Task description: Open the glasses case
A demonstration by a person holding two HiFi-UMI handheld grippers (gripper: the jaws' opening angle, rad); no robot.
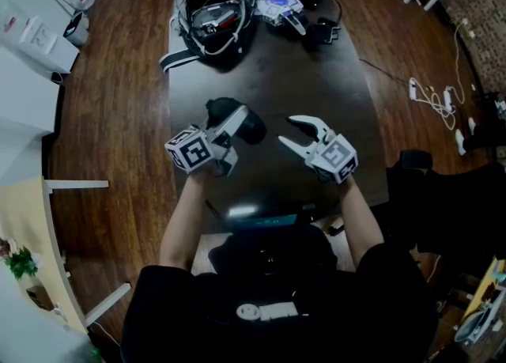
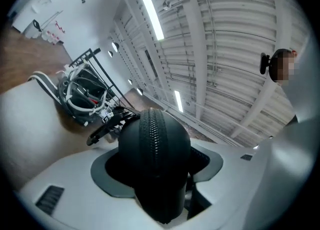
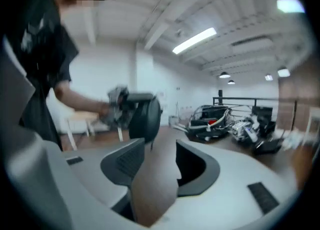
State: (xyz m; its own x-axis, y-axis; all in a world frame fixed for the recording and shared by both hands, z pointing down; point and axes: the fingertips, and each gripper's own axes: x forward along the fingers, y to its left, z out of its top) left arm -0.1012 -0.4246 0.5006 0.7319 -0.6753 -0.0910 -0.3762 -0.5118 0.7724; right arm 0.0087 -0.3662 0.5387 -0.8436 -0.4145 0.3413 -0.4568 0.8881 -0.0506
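A black zippered glasses case (image 1: 253, 126) hangs above the dark table (image 1: 316, 77), and my left gripper (image 1: 235, 122) is shut on it. In the left gripper view the case (image 2: 155, 154) fills the gap between the jaws, its zipper running up the middle toward the camera. My right gripper (image 1: 294, 134) stands just right of the case, open, with nothing between its fingers. The right gripper view shows its jaws (image 3: 152, 166) spread over bare tabletop, with the case (image 3: 145, 116) a little ahead and to the left, apart from them.
A black bag with cables and a headset (image 1: 212, 9) lies at the table's far end beside several devices (image 1: 286, 4). A black chair (image 1: 415, 175) stands to the right. A power strip with cords (image 1: 414, 89) lies on the wooden floor.
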